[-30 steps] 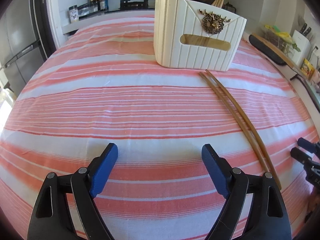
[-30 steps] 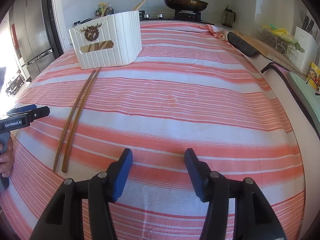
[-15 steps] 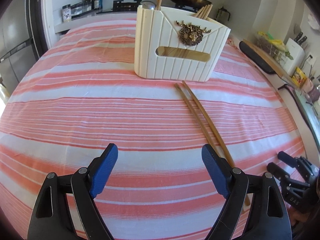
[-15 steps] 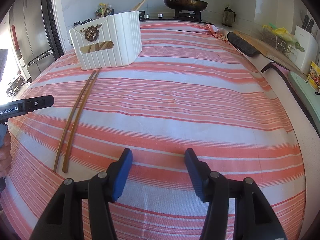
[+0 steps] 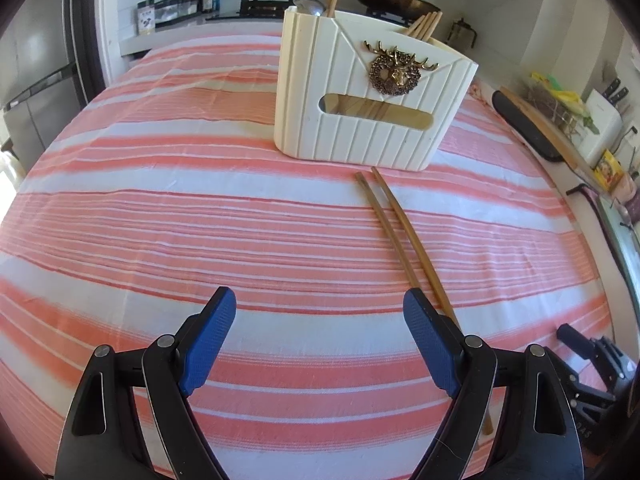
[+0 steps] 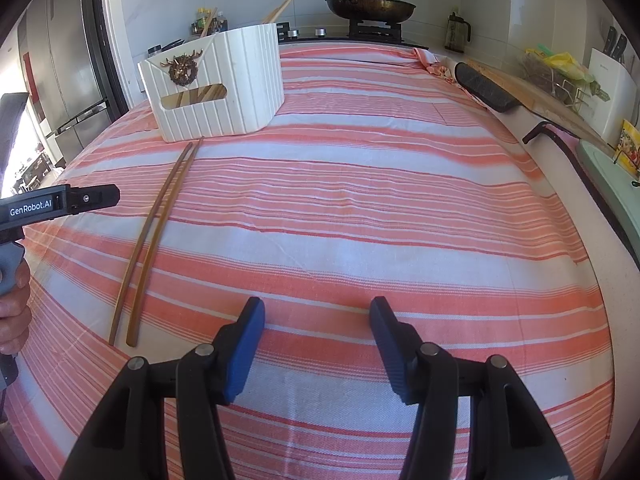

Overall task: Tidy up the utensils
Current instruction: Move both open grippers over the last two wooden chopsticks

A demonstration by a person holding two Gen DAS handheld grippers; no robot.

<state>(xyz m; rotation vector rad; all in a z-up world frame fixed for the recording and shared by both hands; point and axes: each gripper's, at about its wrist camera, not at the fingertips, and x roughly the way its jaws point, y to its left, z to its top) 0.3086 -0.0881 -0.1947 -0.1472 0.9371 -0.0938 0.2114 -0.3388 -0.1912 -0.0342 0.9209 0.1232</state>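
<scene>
Both tools hang over the striped tablecloth [image 6: 400, 208], and neither carries anything. The left gripper [image 5: 320, 344] stands wide, blue pads far apart, cloth showing between them. The right gripper [image 6: 316, 344] is spread too, a little narrower, nothing between its pads.

The prize is the pair of chopsticks [image 5: 404, 240], lying flat on the cloth, side by side and almost touching along their length. In the left wrist view they run from about 12 o'clock, just short of the white utensil holder [image 5: 372, 100], down toward 5 o'clock, and their near ends slip behind the left gripper's right finger [image 5: 430, 348]. So the long axis lies almost along the left tool's line of sight, a shade off to its right.

From the right wrist view the same pair sits out at 10 o'clock, well apart from the right pads, with the left tool's body [image 6: 60, 204] hovering just beside them.

That looks like the left hand's pick: it is plainly the nearer one. I'd judge it needs a small shift to the right and a turn of the wrist so the pads close across the sticks, not along them. The holder already has other chopsticks standing in it, and the trip there looks short, straight up toward 12 o'clock.
</scene>
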